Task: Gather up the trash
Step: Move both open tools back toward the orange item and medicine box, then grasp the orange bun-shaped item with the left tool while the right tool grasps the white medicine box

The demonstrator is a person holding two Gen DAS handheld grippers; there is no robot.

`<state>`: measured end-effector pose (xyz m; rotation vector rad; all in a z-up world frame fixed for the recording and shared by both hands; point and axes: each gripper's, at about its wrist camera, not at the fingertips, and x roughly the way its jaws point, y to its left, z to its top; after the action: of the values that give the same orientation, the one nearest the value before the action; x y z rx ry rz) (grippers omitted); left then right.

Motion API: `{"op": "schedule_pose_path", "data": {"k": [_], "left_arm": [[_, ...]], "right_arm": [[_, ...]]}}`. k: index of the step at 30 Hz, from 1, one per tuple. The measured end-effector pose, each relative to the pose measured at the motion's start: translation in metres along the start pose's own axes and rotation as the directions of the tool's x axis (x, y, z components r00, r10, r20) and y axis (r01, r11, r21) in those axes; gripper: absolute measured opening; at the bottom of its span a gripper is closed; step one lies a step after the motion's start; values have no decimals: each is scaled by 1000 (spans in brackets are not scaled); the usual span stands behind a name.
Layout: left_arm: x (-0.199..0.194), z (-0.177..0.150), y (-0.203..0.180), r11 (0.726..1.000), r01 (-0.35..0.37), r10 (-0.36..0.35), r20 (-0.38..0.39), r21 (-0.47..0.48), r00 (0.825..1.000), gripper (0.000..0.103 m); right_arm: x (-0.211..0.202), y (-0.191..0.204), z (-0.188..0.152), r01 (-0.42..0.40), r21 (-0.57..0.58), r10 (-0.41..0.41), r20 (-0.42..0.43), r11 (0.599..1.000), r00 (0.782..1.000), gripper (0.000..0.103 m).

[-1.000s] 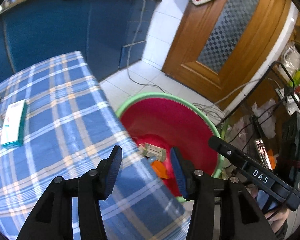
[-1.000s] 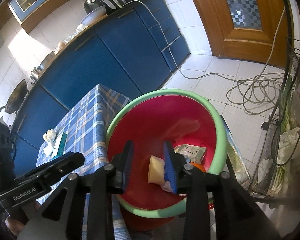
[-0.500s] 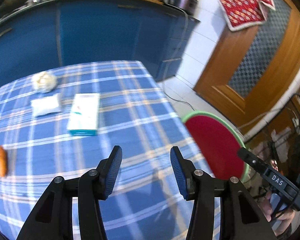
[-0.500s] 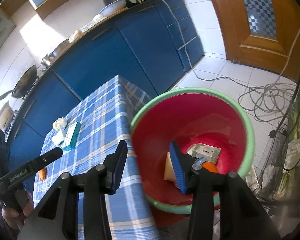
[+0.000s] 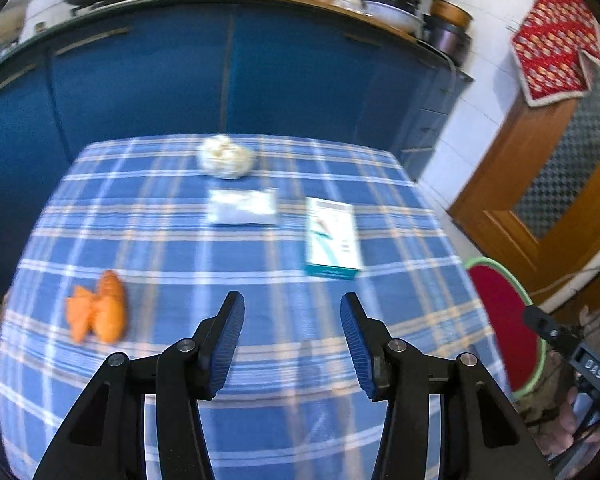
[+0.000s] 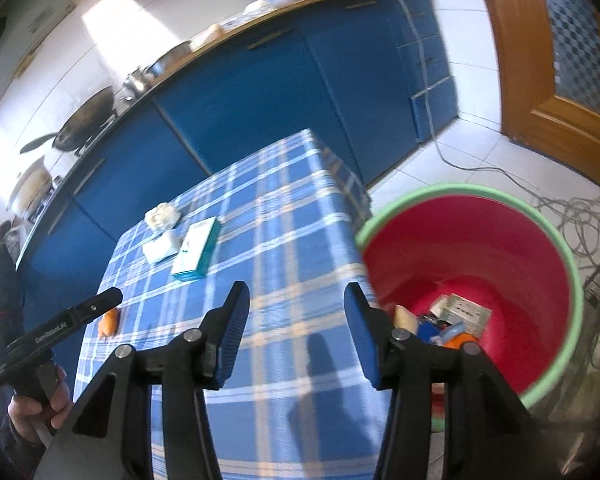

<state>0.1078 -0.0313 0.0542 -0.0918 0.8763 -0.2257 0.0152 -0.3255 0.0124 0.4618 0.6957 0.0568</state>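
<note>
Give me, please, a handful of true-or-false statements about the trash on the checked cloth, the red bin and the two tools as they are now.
1. The left tool has nothing between its pads. True.
2. The teal-and-white box lies inside the red bin. False: it lies flat on the checked tablecloth.
3. The orange scrap sits alone near the cloth's left side in the left wrist view, apart from the other items. True.
4. The red bin is empty. False: several pieces, including a small carton, lie at its bottom.
5. The right tool grips the crumpled white wad. False: its jaws are opening with nothing between them; the wad rests at the cloth's far edge.
</note>
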Motion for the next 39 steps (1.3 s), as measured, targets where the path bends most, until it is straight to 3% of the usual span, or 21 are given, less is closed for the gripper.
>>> {"op": "schedule_pose_path", "data": {"k": [8, 20, 31, 39], "left_arm": [[-1, 2, 55, 994, -98, 98, -7, -50, 995, 52], [23, 0, 101, 981, -164, 161, -44, -99, 986, 57], [46, -6, 125, 975, -164, 155, -67, -154, 986, 57], [54, -8, 134, 972, -164, 156, -55, -171, 986, 56]], "right_arm": [[29, 51, 5, -41, -90, 36, -56, 995, 998, 54], [99, 115, 11, -60, -164, 36, -145, 985, 989, 62], [166, 136, 16, -3, -205, -40, -206, 979, 978, 68], [192, 143, 18, 46, -241, -94, -191, 969, 977, 72]]}}
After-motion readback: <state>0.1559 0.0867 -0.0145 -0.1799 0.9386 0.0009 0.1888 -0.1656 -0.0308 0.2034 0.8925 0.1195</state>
